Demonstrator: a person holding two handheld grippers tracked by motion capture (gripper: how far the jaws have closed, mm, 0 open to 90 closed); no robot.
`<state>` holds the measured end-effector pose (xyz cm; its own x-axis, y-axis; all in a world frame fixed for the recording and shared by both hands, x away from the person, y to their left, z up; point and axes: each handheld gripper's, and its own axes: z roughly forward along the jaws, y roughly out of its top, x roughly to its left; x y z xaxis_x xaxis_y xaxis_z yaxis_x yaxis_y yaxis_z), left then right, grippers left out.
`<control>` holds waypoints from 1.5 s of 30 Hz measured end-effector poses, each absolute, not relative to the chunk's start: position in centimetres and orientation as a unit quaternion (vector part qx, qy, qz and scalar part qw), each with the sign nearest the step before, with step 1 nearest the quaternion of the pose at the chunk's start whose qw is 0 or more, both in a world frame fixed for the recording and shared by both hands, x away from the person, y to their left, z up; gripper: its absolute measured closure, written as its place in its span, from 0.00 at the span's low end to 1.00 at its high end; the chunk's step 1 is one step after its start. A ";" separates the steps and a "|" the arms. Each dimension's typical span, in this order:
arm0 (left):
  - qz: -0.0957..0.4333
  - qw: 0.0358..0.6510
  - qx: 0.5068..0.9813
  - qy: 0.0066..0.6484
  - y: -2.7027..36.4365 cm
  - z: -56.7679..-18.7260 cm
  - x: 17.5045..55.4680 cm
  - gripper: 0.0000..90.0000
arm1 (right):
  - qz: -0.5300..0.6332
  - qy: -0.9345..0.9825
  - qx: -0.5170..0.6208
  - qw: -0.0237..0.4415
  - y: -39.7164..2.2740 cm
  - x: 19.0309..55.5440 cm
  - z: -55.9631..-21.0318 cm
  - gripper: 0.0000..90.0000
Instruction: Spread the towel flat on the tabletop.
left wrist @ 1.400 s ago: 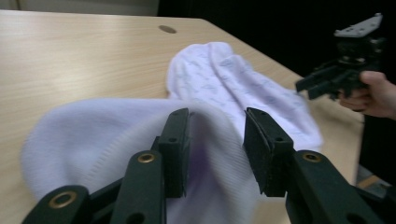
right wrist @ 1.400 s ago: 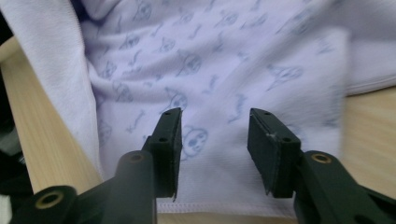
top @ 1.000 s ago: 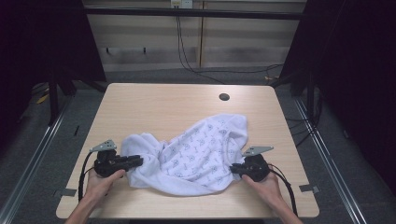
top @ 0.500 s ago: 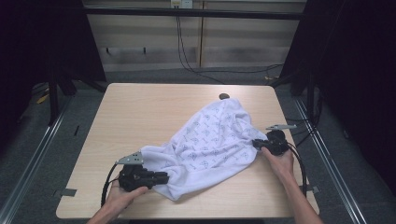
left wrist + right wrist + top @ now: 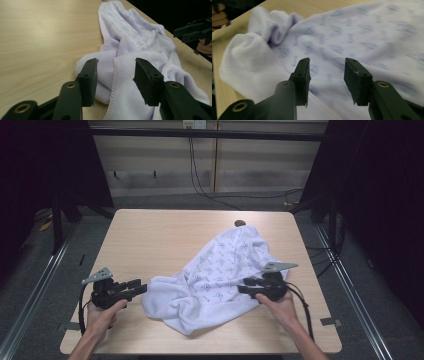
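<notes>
A white cloth (image 5: pixel 220 270) with a pale blue print lies rumpled on the wooden table (image 5: pixel 150 240), running from the far right toward the front middle. My left gripper (image 5: pixel 141 286) lies level at the cloth's left edge. Its jaws have just been opening and stand open, with a stitched hem (image 5: pixel 115 75) in the gap and untouched by the pads. My right gripper (image 5: pixel 241 289) points left over the cloth's right edge. Its jaws have also just been opening and hang open above the printed cloth (image 5: pixel 352 32), gripping nothing. The right gripper (image 5: pixel 195 30) also shows far off in the left gripper view.
A small dark round hole (image 5: pixel 240 223) sits near the table's far edge, just beyond the cloth. Bare tabletop spreads to the left and far side. Dark frame posts and cables (image 5: pixel 200 175) stand behind the table.
Both grippers have let go of the cloth and their jaws now stand apart. The stretched cloth has slumped into a rumpled heap. The right hand came back toward the front; the left moved leftward.
</notes>
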<state>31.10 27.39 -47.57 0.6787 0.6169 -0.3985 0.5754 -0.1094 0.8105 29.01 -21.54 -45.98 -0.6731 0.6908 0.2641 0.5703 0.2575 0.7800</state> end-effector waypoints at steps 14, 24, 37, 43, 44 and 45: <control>-0.047 0.537 0.768 0.346 23.1 -46.6 30.4 0.98 | 0.478 0.841 0.253 -0.018 -6.7 28.4 -45.8 0.55; -0.057 0.562 0.759 0.325 20.2 -44.3 31.4 0.92 | 0.432 0.866 0.250 0.019 -4.8 28.6 -48.3 0.89; 0.000 0.508 0.763 0.401 21.9 -47.3 33.4 0.62 | 0.455 0.793 0.404 0.031 -19.9 27.8 -47.1 0.87; -0.057 0.496 0.796 0.341 18.6 -48.5 32.4 0.60 | 0.427 0.776 0.465 0.018 -24.2 25.5 -48.7 0.77; -0.059 0.491 0.804 0.330 18.0 -48.5 31.9 0.66 | 0.424 0.776 0.468 0.019 -24.7 25.3 -48.6 0.75; -0.065 0.484 0.814 0.315 17.6 -48.6 31.4 0.76 | 0.419 0.778 0.466 0.030 -25.0 24.9 -48.4 0.72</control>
<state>31.41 17.57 -48.60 0.7927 0.4500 -0.4113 0.5763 -0.3334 0.7461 24.94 -24.95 -48.37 -0.5632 0.7514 0.3437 0.7003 0.2133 0.6812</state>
